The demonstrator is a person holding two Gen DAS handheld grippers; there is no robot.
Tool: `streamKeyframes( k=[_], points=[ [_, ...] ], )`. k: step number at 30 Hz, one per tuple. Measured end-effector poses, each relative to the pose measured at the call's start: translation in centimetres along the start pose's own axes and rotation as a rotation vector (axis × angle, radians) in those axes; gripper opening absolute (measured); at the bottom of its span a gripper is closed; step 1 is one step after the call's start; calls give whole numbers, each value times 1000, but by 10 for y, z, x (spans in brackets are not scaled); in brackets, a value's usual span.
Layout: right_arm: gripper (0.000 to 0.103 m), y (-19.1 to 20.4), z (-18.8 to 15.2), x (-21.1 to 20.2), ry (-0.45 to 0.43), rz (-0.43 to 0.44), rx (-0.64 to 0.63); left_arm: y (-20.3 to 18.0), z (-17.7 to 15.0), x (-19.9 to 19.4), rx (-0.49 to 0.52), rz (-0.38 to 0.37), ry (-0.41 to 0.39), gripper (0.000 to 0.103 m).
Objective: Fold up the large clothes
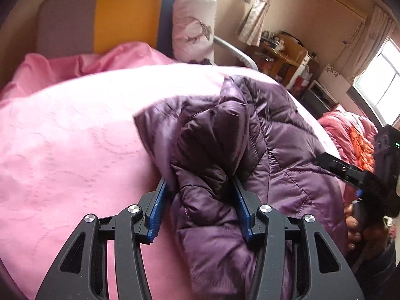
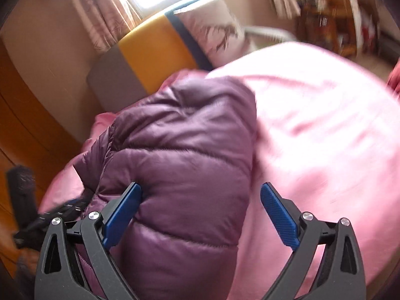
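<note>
One bed [image 1: 62,137] takes up most of both views, covered in a pink sheet, with one yellow-and-grey headboard [image 1: 127,15] and one pale patterned pillow [image 1: 193,25] propped against it at the far end. Sitting on that sheet is one purple puffer jacket [image 1: 275,135], quilted and shiny, bunched up in a heap rather than laid flat. Over past the far edge of the bed there's one reddish-orange blanket [image 1: 355,135] and some wooden furniture, too blurry to count properly.

Two grippers total, both with blue pads. The left hand-held gripper [image 1: 200,187] is about halfway closed and clamped on a thick fold of the jacket, fabric bulging up between the pads and both pads pressing into it. The right hand-held gripper [image 2: 200,195] is spread really wide over the other end of the jacket; its left pad sits right against the puffy fabric while the right pad hangs over bare pink sheet, so it isn't gripping anything. From the left wrist view you can also spot the right one off to the side, with a hand [image 1: 355,225] wrapped round its handle.
</note>
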State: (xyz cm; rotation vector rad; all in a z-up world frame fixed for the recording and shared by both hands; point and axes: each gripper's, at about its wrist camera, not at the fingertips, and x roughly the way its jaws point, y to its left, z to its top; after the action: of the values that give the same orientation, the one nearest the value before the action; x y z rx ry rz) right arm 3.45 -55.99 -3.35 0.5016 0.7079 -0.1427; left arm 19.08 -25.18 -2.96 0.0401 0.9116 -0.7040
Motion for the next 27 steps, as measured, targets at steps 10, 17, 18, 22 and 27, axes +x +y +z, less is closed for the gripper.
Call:
streamKeyframes(
  k=[10, 17, 18, 22, 27],
  points=[
    [97, 96, -36, 11, -22, -80, -252, -21, 43, -32, -13, -74, -86, 49],
    [97, 100, -74, 17, -61, -140, -294, -32, 40, 27, -41, -1, -13, 49],
    [97, 100, -78, 17, -65, -141, -297, -27, 35, 32, -51, 2, -9, 49],
    [97, 106, -90, 29, -81, -145, -330, -18, 19, 49, -28, 34, -44, 50],
    [97, 106, -96, 41, -71, -152, -351, -4, 2, 67, -37, 18, -81, 51]
  ],
)
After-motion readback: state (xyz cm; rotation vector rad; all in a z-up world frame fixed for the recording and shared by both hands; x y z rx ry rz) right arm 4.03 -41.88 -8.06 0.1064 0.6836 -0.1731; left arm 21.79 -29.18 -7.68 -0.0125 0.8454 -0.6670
